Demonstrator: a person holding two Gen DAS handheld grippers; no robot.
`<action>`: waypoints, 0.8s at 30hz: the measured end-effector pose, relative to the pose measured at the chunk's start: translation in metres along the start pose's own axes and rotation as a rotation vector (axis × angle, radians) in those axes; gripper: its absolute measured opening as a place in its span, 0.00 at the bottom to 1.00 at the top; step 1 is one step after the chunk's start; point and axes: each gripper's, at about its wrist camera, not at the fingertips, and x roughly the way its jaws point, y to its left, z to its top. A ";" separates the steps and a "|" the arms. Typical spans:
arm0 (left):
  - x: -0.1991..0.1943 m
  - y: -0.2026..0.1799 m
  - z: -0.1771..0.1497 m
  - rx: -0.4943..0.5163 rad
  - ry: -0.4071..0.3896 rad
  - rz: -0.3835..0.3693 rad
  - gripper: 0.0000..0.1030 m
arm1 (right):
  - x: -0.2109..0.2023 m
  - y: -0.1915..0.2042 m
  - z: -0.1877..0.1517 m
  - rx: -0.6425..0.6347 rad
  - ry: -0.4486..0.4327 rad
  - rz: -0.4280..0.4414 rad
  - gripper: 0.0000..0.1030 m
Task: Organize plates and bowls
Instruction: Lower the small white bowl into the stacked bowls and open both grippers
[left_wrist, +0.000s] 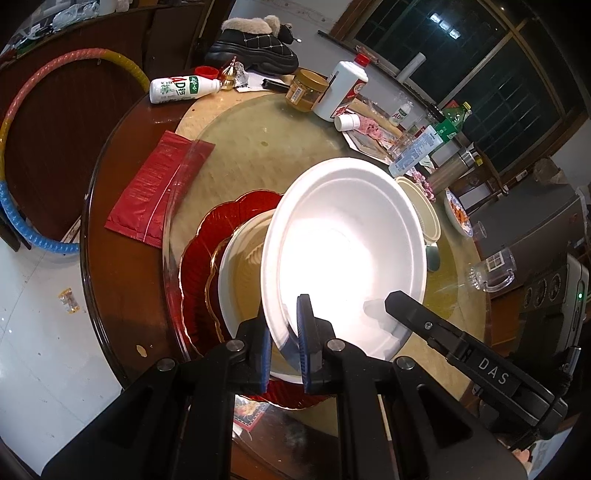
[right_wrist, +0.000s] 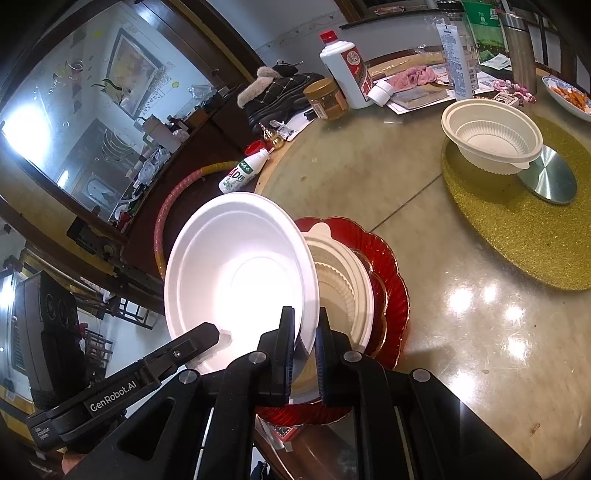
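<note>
A white foam bowl (left_wrist: 351, 240) (right_wrist: 240, 266) hangs tilted over the table, held by its rim on two sides. My left gripper (left_wrist: 284, 332) is shut on the near rim. My right gripper (right_wrist: 306, 336) is shut on the rim at the other side. Under the foam bowl sits a cream ribbed plastic bowl (left_wrist: 243, 266) (right_wrist: 340, 288) on stacked red plates with gold edges (left_wrist: 207, 258) (right_wrist: 391, 266). A second cream plastic bowl (right_wrist: 491, 136) stands further back on a gold glitter mat (right_wrist: 517, 240).
A silver disc (right_wrist: 550, 177) lies by the second bowl. A red packet (left_wrist: 155, 184), a fallen white bottle (left_wrist: 181, 88), a jar (left_wrist: 306, 90), a white liquor bottle (left_wrist: 343, 88), a glass mug (left_wrist: 495, 269) and a dish of food (right_wrist: 569, 96) ring the round table. A hula hoop (left_wrist: 22, 110) leans at the left.
</note>
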 end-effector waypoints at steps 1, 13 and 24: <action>0.001 0.000 0.000 0.002 0.000 0.001 0.10 | 0.001 0.000 0.000 0.000 0.002 -0.002 0.10; 0.005 -0.004 -0.001 0.007 0.005 0.009 0.10 | 0.004 -0.004 -0.001 0.006 0.011 -0.014 0.10; 0.006 -0.007 -0.002 0.033 -0.003 0.038 0.10 | 0.005 -0.004 -0.001 0.006 0.010 -0.022 0.10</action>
